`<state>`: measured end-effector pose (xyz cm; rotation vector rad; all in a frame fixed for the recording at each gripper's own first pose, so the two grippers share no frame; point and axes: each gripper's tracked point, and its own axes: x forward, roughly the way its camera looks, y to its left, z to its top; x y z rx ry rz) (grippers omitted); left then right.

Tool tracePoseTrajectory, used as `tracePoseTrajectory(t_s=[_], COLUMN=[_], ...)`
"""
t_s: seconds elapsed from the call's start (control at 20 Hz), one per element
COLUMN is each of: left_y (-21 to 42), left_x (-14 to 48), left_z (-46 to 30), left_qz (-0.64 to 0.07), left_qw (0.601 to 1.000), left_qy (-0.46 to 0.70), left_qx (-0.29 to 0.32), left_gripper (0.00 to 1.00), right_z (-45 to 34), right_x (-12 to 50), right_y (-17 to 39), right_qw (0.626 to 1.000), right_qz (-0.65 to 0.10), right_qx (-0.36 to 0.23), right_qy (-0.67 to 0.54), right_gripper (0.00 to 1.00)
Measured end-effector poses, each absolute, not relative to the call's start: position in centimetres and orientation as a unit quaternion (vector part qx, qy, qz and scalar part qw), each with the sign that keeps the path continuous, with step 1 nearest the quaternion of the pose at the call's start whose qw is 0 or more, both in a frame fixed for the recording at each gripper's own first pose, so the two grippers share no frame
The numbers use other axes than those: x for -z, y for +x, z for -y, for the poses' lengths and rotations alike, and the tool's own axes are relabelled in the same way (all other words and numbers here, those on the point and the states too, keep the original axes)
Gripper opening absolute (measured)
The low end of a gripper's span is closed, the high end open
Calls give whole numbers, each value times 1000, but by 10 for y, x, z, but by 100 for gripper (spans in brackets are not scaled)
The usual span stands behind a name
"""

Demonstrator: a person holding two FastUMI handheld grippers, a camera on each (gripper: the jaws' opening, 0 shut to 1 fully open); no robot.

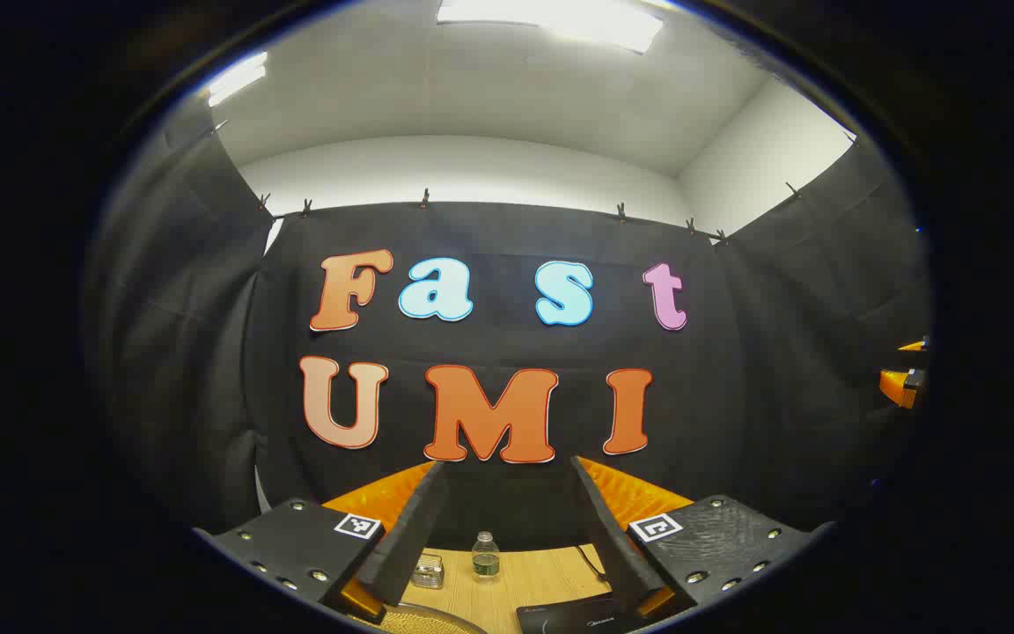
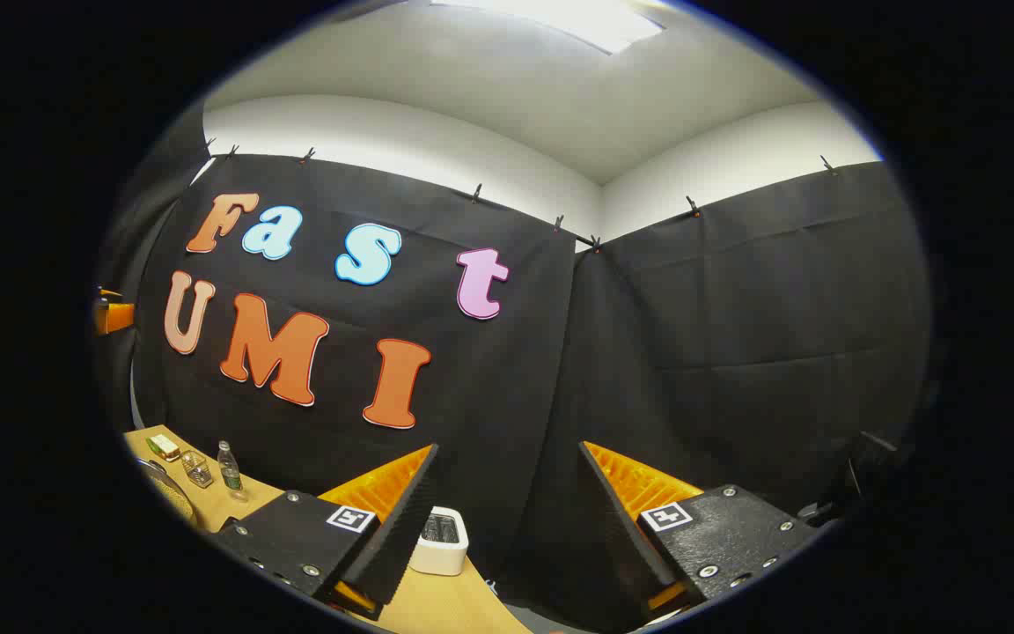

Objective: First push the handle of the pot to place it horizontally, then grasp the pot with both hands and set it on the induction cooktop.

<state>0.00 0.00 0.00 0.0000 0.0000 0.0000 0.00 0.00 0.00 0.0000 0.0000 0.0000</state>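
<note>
In the left gripper view my left gripper (image 1: 507,467) is open and held high, with nothing between its fingers. Below it, at the bottom edge, lies the black induction cooktop (image 1: 579,614) on the wooden table (image 1: 516,581). To its left a curved metal rim with a golden textured surface (image 1: 426,622) peeks in; it may be the pot. In the right gripper view my right gripper (image 2: 509,447) is also open and holds nothing. The same round rim (image 2: 169,493) shows far down at the left. Each gripper appears at the edge of the other's view (image 1: 903,383) (image 2: 111,315).
A small clear bottle (image 1: 485,555) (image 2: 228,467) and a little glass (image 1: 428,572) (image 2: 197,469) stand near the table's back edge. A green packet (image 2: 164,447) lies beside them. A white box (image 2: 439,541) sits on the table (image 2: 437,608) near the right gripper's left finger.
</note>
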Motion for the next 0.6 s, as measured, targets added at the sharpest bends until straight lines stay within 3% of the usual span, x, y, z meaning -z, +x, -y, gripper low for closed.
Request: tracePoseTrajectory(t_s=[0.6], left_y=[-3], left_x=[8], left_z=[20], left_qz=[-15], left_qw=[1000], left_qy=[-5], left_qx=[12], left_gripper=[86], right_z=[6], right_x=[10], right_y=[1], right_qw=[1000], right_qz=[-5], right_qx=[-10], right_qy=[-3], right_gripper=[94])
